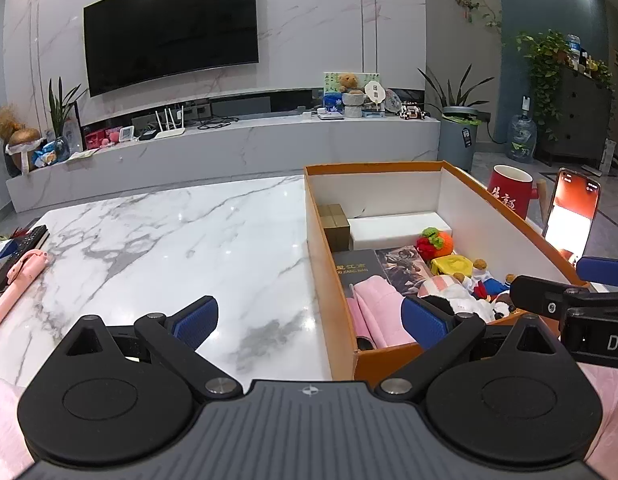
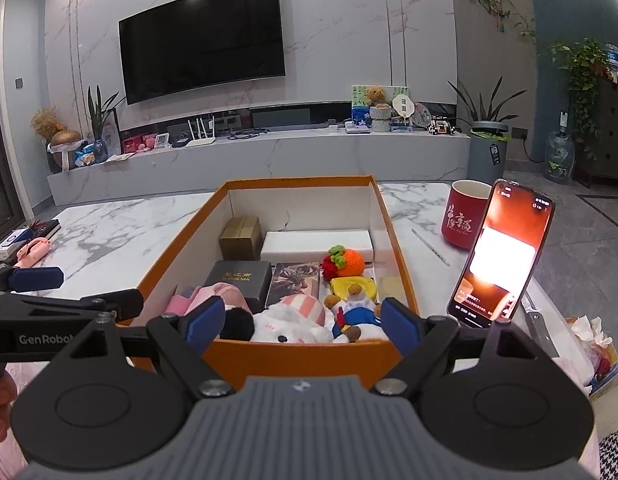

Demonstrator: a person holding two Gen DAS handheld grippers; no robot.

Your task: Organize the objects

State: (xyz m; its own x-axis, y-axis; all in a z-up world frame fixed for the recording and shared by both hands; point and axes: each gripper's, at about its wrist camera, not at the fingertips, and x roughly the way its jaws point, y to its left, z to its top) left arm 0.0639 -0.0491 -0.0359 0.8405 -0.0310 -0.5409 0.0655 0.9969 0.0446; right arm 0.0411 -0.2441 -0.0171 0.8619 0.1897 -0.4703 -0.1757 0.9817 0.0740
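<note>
In the left wrist view, the left gripper (image 1: pixel 309 322) hovers with jaws wide and empty over the marble table (image 1: pixel 169 240), its right finger over the near corner of the orange box (image 1: pixel 329 248), which holds a pink cloth (image 1: pixel 379 300), a dark book (image 1: pixel 355 270) and plush toys (image 1: pixel 461 292). In the right wrist view, the right gripper (image 2: pixel 303 324) hangs with jaws wide and empty above the box's near wall, over a white plush (image 2: pixel 287 326), with a lit phone (image 2: pixel 503 254) and red mug (image 2: pixel 465 214) on the table to its right.

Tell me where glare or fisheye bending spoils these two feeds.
Left wrist view: ceiling lights glint on the white marble tabletop, and the black wall television bows. Right wrist view: the propped smartphone's bright screen is blown out, its text unreadable; the orange-rimmed cardboard box stays sharp.
</note>
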